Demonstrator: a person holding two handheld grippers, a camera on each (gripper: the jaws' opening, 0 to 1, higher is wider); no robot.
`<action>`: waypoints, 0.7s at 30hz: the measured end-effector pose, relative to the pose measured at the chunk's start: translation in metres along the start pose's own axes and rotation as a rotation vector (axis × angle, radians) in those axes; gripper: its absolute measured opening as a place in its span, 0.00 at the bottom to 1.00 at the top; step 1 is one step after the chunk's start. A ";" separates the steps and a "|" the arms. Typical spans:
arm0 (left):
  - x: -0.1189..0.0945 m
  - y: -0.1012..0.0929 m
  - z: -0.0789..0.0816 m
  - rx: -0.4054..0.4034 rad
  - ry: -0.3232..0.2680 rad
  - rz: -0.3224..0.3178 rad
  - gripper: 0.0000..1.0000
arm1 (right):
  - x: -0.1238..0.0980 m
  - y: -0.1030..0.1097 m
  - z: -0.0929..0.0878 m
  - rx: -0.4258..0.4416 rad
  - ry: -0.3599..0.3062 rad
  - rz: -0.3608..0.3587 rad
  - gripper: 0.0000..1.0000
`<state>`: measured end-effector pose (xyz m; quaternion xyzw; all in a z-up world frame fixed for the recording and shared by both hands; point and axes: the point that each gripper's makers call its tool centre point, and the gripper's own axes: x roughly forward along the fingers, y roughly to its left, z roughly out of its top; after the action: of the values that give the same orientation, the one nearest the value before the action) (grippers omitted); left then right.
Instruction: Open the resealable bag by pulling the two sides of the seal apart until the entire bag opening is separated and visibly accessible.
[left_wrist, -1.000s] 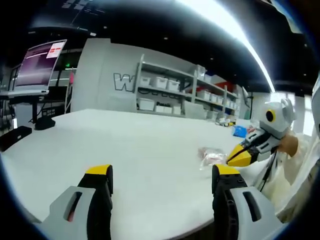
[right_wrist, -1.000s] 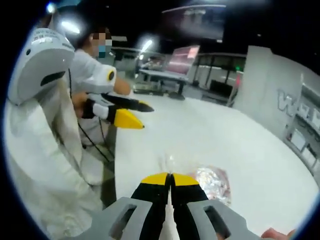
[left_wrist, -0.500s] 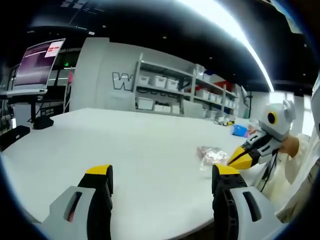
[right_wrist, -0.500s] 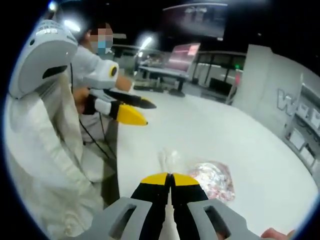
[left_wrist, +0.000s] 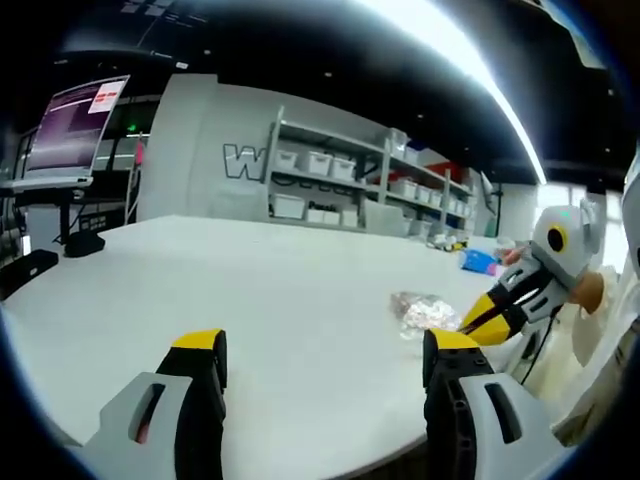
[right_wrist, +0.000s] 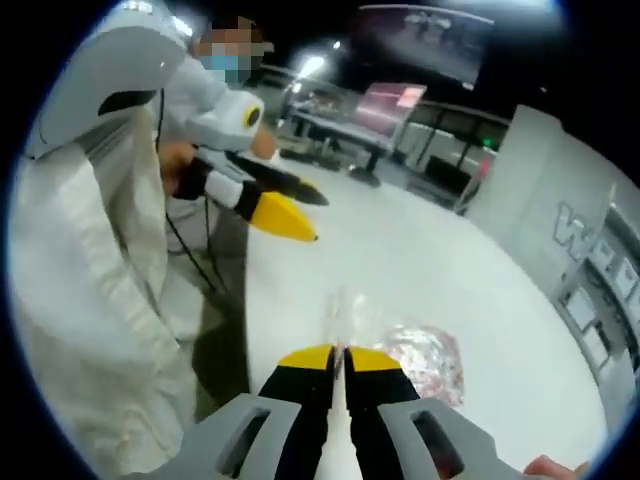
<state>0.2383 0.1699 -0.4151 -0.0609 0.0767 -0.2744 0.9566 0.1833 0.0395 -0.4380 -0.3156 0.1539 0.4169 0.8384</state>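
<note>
Lying near the edge of the white bench (left_wrist: 250, 300), the small clear crinkly resealable bag (right_wrist: 425, 360) looks light, soft and slippery, its thin top strip pinched in the closed right gripper (right_wrist: 338, 352) while the left gripper (left_wrist: 325, 360) gapes empty.

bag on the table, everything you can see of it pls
The resealable bag is clear, crinkly plastic with glinting, pinkish-white contents I can't identify. It lies flat on the white table, near the edge by the person. A thin clear strip of it rises to the right gripper, whose jaws are shut on that edge. In the left gripper view it sits beside the right gripper's yellow tips. Whether the seal is open cannot be told.
</note>
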 end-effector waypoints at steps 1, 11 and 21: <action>0.000 0.000 0.000 -0.002 0.000 -0.001 0.79 | 0.000 0.001 0.000 -0.012 0.004 0.003 0.03; -0.001 0.001 0.001 -0.009 -0.009 0.001 0.79 | -0.002 0.005 0.005 -0.070 0.031 0.016 0.07; -0.001 0.001 0.003 -0.008 -0.014 -0.001 0.79 | -0.007 0.005 0.006 -0.098 0.052 0.022 0.16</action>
<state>0.2385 0.1720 -0.4123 -0.0668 0.0713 -0.2744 0.9566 0.1752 0.0415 -0.4323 -0.3650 0.1584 0.4248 0.8131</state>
